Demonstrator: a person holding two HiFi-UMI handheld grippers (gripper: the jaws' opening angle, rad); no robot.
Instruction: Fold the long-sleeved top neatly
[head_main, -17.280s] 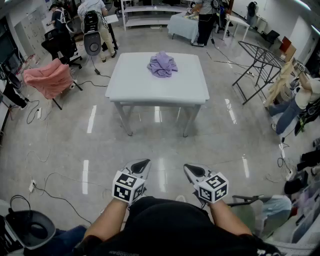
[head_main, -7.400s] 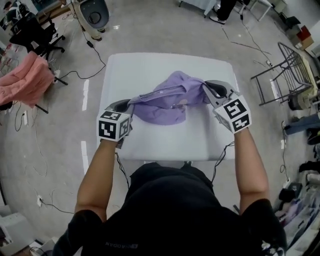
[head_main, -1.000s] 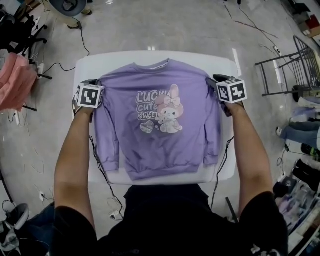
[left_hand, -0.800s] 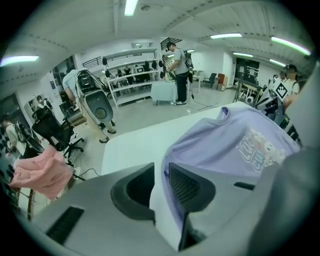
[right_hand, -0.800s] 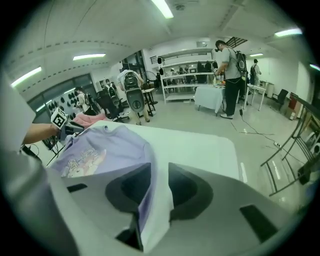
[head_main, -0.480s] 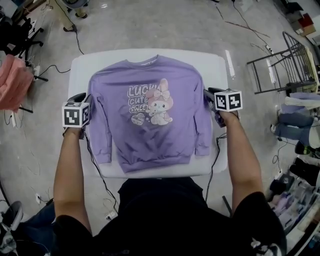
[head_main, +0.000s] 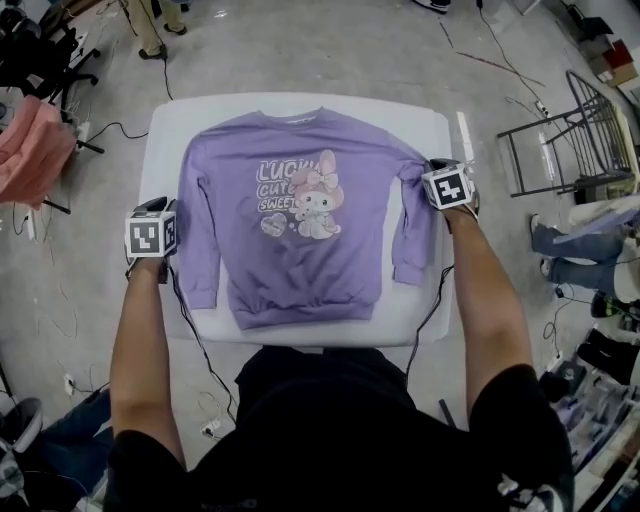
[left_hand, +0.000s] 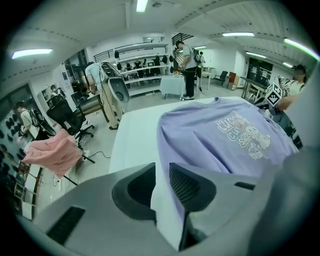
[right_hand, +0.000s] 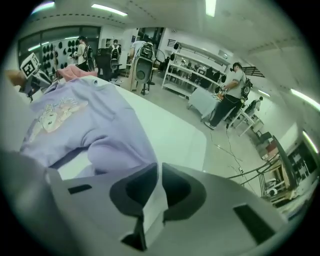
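Long-sleeved top (head_main: 300, 215) flat on table (head_main: 170, 120); pink cloth (head_main: 35, 150) far left.

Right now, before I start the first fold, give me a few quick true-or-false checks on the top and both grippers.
1. The top lies spread flat, print up. True.
2. The left gripper holds a sleeve. False: its jaws stand apart and empty at the table's edge, beside the left-hand sleeve.
3. The right gripper is down at the hem. False: it is at the upper part of the right-hand sleeve, jaws closing. Whether cloth is between them is unclear.
4. Neither sleeve is folded onto the body yet. True.
5. A pink cloth lies on the table. False: it is off the table, out to the left.
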